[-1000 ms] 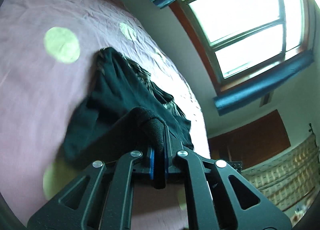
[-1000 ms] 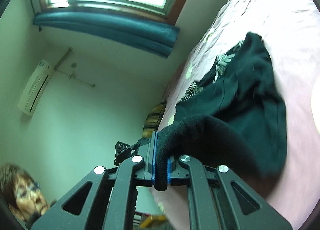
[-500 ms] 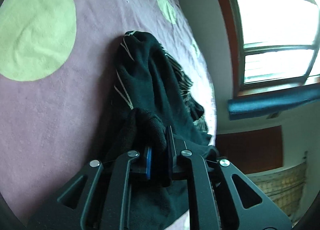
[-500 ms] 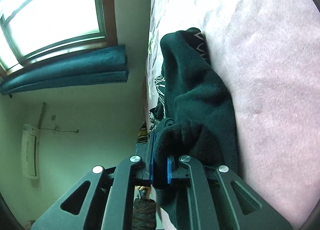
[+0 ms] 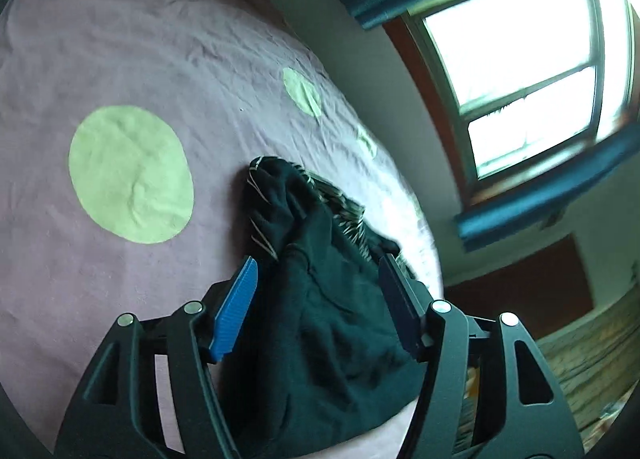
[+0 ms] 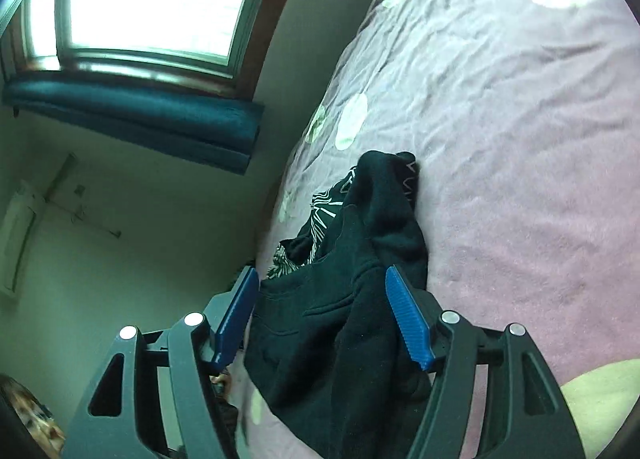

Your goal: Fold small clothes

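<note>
Black garment [image 5: 320,323] now lies released on the bed [image 5: 100,39]; left gripper [image 5: 318,299] and right gripper [image 6: 324,311], clamped a second ago, are opening around it at 6 o'clock: fold laid down.

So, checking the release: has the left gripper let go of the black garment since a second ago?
Yes: left gripper jaws opening, black garment loose on the bedsheet.

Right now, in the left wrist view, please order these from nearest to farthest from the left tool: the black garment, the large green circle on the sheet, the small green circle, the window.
1. Black knit garment: between the opening jaws of the left tool, not pinched.
2. Large pale green circle: left, on the pink bedsheet.
3. Small pale green circle: farther up the bed.
4. Bright window: upper right, beyond the bed.
</note>
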The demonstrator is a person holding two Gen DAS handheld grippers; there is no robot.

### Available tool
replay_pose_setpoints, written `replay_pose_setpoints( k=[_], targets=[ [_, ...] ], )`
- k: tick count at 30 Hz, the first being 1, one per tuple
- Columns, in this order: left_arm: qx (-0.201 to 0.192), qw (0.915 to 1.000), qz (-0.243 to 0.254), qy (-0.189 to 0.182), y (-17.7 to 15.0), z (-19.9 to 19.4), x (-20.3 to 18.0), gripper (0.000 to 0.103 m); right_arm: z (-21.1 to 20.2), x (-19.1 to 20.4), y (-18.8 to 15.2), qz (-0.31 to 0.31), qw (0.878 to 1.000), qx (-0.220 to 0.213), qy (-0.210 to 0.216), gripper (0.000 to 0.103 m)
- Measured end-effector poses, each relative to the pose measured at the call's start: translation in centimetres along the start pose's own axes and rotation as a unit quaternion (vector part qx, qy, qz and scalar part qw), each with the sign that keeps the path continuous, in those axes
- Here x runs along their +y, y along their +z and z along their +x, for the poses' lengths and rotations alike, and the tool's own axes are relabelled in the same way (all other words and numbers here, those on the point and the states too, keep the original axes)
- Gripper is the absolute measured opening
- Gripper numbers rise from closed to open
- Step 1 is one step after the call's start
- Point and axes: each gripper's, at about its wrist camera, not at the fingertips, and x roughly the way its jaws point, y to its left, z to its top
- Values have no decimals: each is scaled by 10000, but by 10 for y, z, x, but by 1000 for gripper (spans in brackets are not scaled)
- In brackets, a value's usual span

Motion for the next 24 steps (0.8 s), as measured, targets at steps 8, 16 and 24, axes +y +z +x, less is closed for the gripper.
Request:
replay_pose_setpoints(
  k=[8, 16, 24],
  targets=[
    [561, 9787, 1647, 1089, -1, 56, -47, 69, 52, 24, 14, -777, 9939, 438, -655, 66],
    [684, 9673, 2120, 1212, 14, 97, -61, 90, 58, 21, 15, -1067, 9888, 585, -868, 66],
    [901, 9518, 2480, 1565, 14, 117, -61, 90, 59, 21, 18, -1222, 9860, 561, -985, 66]
  ],
)
